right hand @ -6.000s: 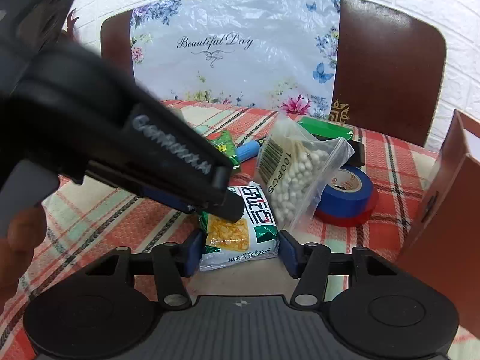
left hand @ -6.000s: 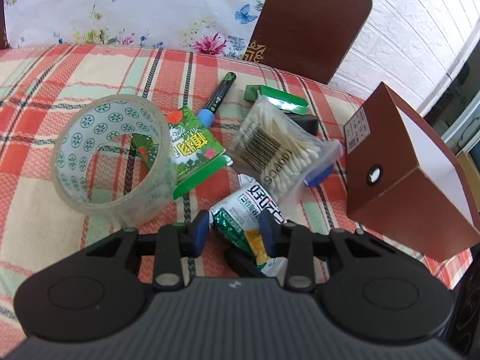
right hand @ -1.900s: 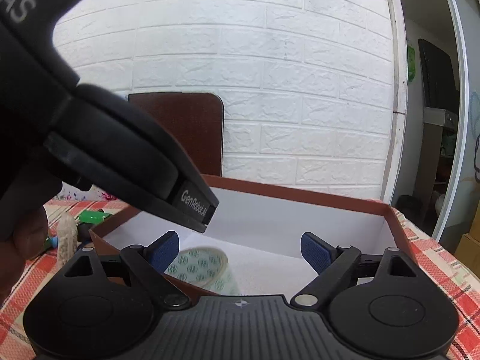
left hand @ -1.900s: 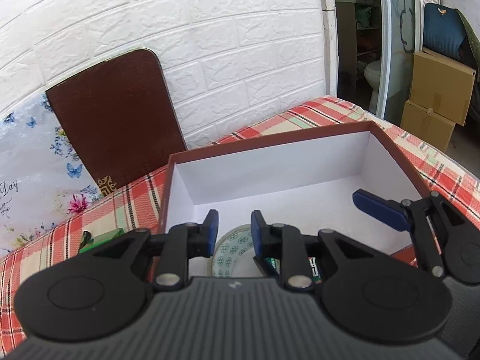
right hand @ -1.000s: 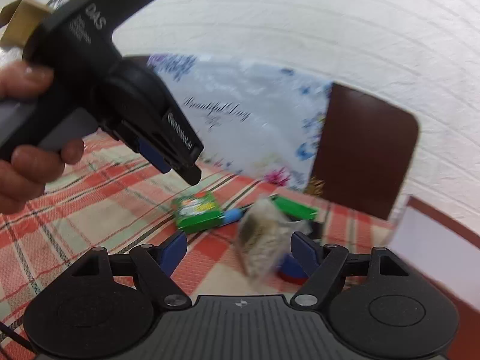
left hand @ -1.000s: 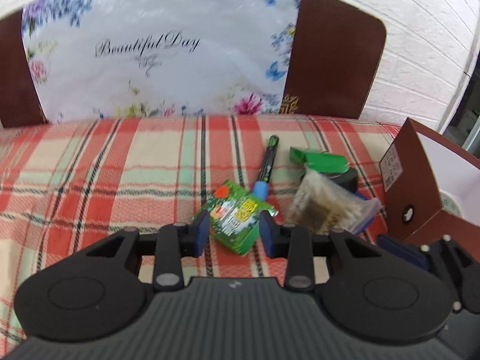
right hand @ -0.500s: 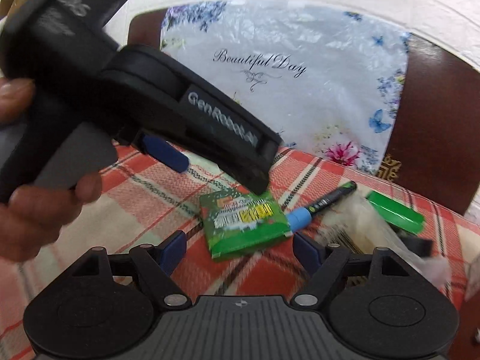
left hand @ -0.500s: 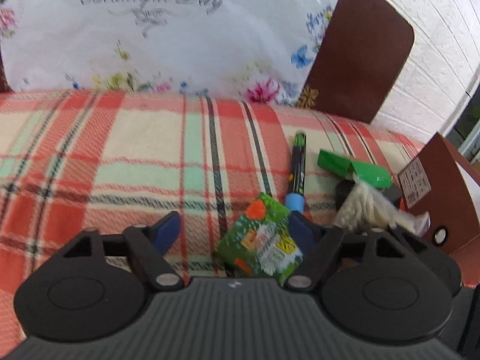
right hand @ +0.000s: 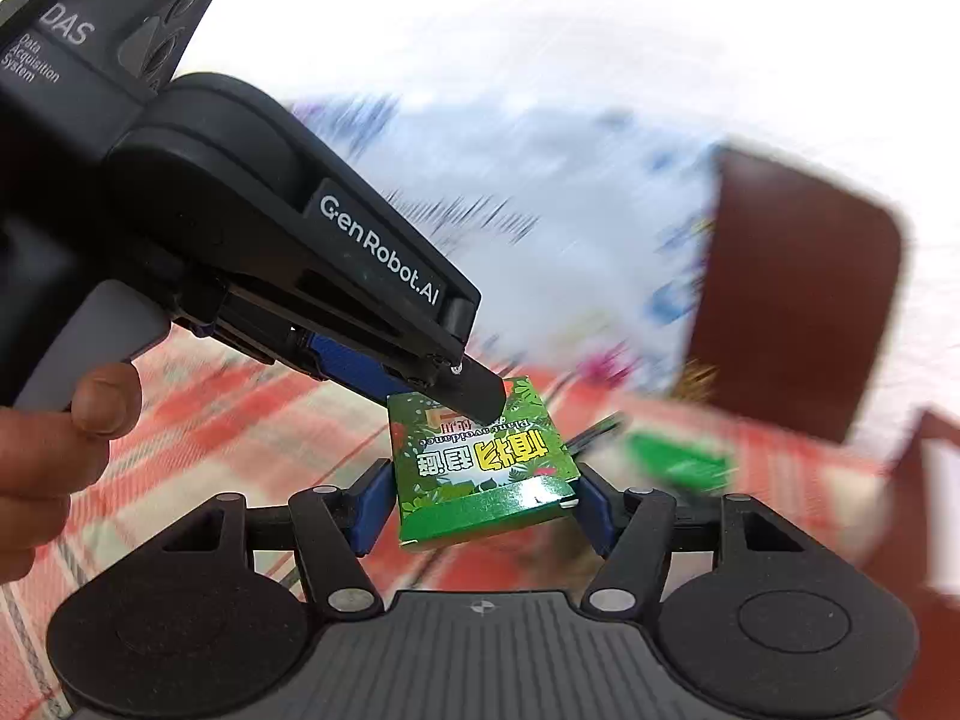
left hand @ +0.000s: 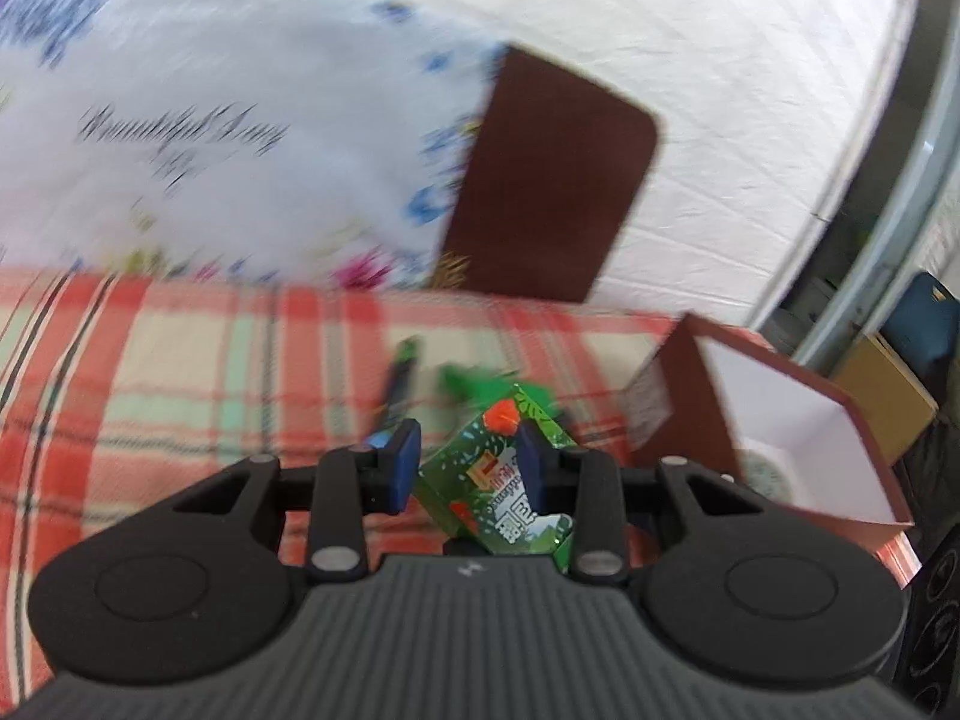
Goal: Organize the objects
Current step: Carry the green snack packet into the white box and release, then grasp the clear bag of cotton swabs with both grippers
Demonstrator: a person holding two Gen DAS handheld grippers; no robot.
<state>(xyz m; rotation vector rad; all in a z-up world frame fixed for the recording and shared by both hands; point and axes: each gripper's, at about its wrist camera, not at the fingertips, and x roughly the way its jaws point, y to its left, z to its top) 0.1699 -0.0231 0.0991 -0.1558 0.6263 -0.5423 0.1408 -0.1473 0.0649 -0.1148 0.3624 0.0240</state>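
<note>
My left hand-held gripper (left hand: 468, 468) is clenched on the green packet (left hand: 501, 483), which sits tilted between its blue pads, lifted clear of the plaid counter (left hand: 180, 372). In the right wrist view the same green packet (right hand: 480, 459) hangs from the tip of my left hand-held gripper (right hand: 471, 390), directly between the spread fingers of my right hand-held gripper (right hand: 483, 501); its pads stand just beside the packet's two edges, and I cannot tell whether they touch it. To my right the brown box (left hand: 798, 426) stands open, its near wall and rim close beside the packet, white inside, with a pale round thing low in its corner that the right view does not show. On the left the counter runs wide. Beyond the packet, the left view shows a blurred dark pen (left hand: 399, 384) and a green item (left hand: 462, 381) lying on the cloth near the box. Behind stands a brown chair back (left hand: 552, 180) beside a white floral bag (left hand: 210, 138). Only the right view shows my left hand (right hand: 54, 444) round the grip.
</note>
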